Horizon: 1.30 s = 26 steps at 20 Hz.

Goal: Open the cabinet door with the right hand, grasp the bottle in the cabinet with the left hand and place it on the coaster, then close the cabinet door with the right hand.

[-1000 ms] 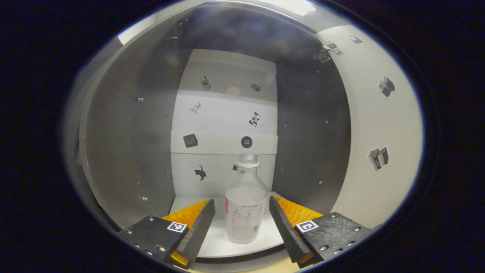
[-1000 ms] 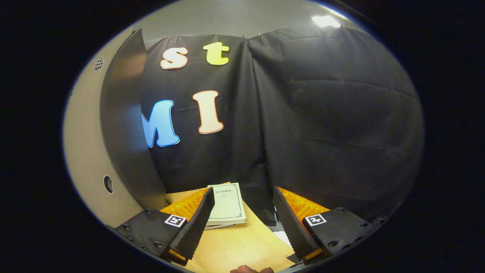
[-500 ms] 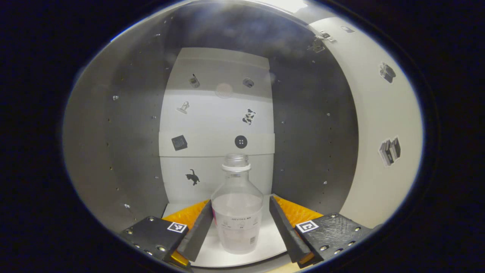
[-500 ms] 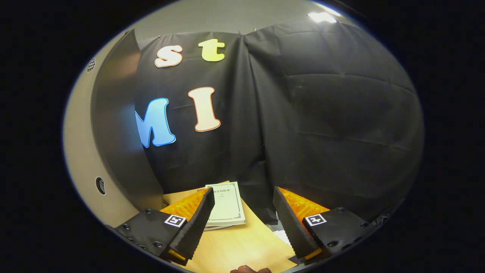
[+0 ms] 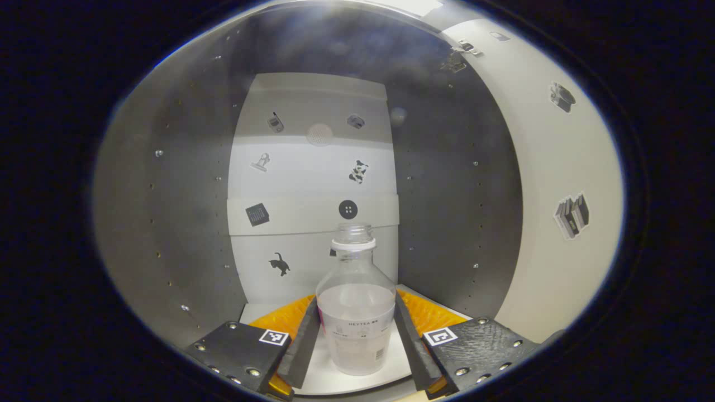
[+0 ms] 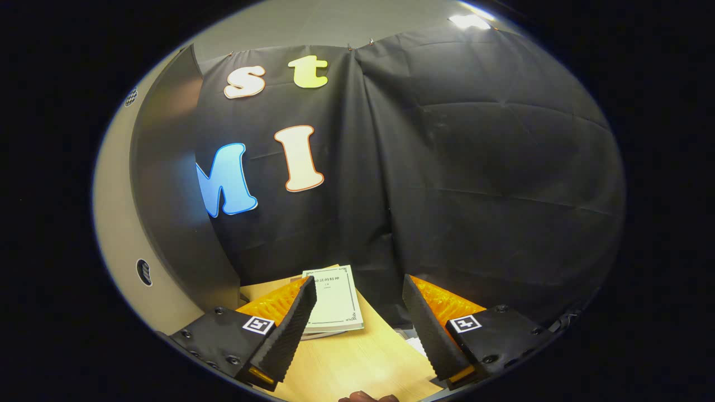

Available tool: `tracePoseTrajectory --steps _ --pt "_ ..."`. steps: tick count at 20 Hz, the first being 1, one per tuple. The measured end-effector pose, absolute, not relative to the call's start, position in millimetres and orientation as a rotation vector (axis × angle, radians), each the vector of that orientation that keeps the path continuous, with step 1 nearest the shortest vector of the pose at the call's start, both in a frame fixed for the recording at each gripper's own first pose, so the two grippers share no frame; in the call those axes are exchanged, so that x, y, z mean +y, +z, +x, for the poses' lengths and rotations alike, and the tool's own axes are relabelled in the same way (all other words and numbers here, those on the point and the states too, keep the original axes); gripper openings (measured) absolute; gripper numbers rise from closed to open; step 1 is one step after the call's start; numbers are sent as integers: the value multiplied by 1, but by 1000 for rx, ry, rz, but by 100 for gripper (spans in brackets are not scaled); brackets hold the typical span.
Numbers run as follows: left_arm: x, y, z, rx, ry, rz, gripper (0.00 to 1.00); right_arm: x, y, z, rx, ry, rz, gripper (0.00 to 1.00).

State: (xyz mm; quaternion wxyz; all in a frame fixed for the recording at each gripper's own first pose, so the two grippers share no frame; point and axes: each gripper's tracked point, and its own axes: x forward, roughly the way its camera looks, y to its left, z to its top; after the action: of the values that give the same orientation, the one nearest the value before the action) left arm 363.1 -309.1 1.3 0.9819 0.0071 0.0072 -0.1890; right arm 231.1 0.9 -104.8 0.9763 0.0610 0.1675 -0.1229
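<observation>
We're inside the cabinet [image 5: 184, 212] with the left tongs [image 5: 357, 346], and the bottle [image 5: 356, 312] stands upright right between their two fingers, on the pale shelf floor [image 5: 335, 382]. The fingers have drawn in narrow against the bottle's lower body, one on each flank; they look to be touching both sides, so we read this as a grip on it. The bottle is clear plastic, about half full of a pale liquid, mouth open with no cap that we can see. We judge it light but sloshy, with smooth, slippery walls that may give under a hard squeeze. The wide labelled belly is the sensible hold, and that's where we are; we'd keep it level so nothing spills. The open cabinet door [image 5: 558, 223] stands to the right of these tongs. Over on the right tongs [image 6: 357, 329], wide apart and holding nothing, we see the desk [image 6: 357, 363] and a booklet [image 6: 335, 298] just ahead of the fingertips.
</observation>
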Motion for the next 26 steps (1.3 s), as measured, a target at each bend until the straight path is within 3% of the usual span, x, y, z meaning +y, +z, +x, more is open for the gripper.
tracePoseTrajectory --steps 15,26 --pt "-252 57 284 -104 -372 56 71 9 -85 206 254 -259 155 98" --pt "-110 11 199 -77 -258 65 71 32 -67 147 231 -312 137 98"
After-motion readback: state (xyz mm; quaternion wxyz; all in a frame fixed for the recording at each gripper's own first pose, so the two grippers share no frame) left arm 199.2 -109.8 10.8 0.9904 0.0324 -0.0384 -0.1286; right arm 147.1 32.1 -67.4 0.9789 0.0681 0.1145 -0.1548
